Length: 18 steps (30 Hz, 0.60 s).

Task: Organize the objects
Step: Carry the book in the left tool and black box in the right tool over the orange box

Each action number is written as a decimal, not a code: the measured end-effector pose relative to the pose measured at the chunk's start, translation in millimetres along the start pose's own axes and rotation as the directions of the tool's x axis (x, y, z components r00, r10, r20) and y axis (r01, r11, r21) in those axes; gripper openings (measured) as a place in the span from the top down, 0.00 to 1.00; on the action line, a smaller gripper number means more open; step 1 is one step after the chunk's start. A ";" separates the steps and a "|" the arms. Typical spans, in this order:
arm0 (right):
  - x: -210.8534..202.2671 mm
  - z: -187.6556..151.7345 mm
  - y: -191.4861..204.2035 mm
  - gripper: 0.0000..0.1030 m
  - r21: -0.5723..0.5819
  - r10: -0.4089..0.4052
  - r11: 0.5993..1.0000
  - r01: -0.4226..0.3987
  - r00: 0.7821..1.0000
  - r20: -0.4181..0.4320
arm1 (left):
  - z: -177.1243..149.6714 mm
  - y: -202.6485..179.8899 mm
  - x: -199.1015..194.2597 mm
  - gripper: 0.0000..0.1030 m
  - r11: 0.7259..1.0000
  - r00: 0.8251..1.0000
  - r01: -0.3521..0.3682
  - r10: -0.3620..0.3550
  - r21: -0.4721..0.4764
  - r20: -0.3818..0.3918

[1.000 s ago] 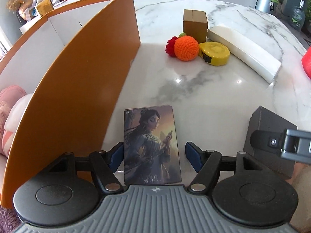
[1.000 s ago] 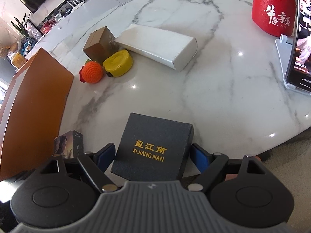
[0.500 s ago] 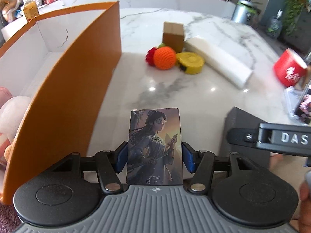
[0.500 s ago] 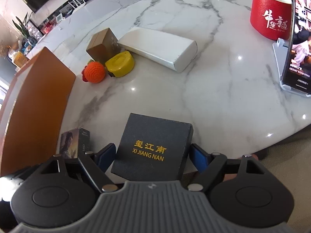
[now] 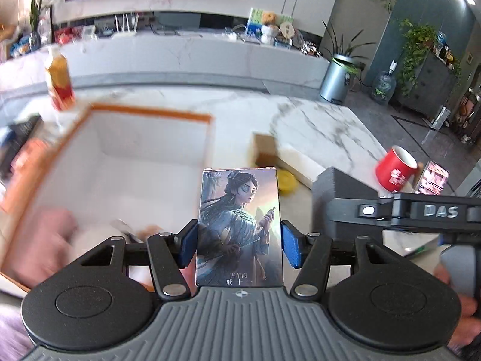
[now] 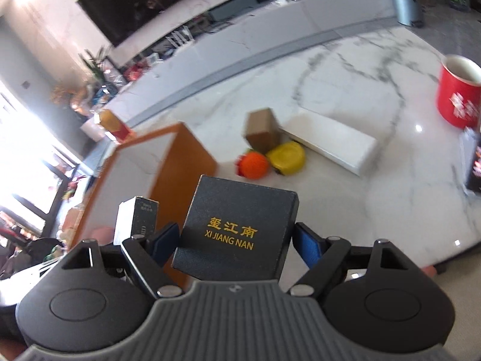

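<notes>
My left gripper (image 5: 239, 245) is shut on a picture card box (image 5: 240, 228) showing a painted woman, held in the air above the near right part of the orange storage box (image 5: 150, 114). My right gripper (image 6: 233, 240) is shut on a dark box (image 6: 237, 231) lettered XI JIANG NAN, lifted off the table just right of the orange box's wall (image 6: 183, 162). The dark box also shows in the left wrist view (image 5: 339, 186), and the card box shows edge-on in the right wrist view (image 6: 136, 219).
On the marble table (image 6: 345, 96) lie a brown carton (image 6: 261, 134), an orange knitted ball (image 6: 254, 165), a yellow tape measure (image 6: 287, 158), a long white box (image 6: 330, 143) and a red cup (image 6: 457, 96). Pink soft items (image 5: 51, 234) lie inside the orange box.
Both grippers have risen off the table with their boxes. The left one moved left, over the orange box. The views now tilt up toward the room.
</notes>
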State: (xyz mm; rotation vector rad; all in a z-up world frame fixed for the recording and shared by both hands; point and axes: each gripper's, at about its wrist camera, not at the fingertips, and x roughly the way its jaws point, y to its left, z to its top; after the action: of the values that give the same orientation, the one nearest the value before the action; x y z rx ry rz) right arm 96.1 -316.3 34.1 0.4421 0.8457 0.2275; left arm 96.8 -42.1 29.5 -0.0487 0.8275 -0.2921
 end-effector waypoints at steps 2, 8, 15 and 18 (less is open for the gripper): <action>2.4 9.7 22.7 0.20 -0.036 0.034 0.999 -0.034 0.999 -0.004 | 9.8 17.4 -4.2 0.36 0.998 0.999 -0.034 0.034 0.045 -0.002; 33.3 37.8 98.5 0.20 -0.155 0.069 0.985 -0.074 0.997 -0.039 | 39.2 66.1 19.9 0.36 0.982 0.989 -0.121 0.132 0.147 -0.070; 113.5 58.4 164.3 0.20 -0.272 0.002 0.962 -0.033 0.993 -0.115 | 44.3 107.1 66.0 0.36 0.956 0.971 -0.169 0.203 0.238 -0.126; 152.2 62.7 174.5 0.20 -0.311 -0.048 0.950 -0.001 0.988 -0.149 | 40.7 115.2 83.7 0.36 0.944 0.964 -0.172 0.220 0.280 -0.150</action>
State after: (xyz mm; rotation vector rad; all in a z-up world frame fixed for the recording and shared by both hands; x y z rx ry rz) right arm 238.7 -124.0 49.4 0.1192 0.9485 0.3708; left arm 207.3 42.5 -21.0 0.3147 0.9588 -0.2175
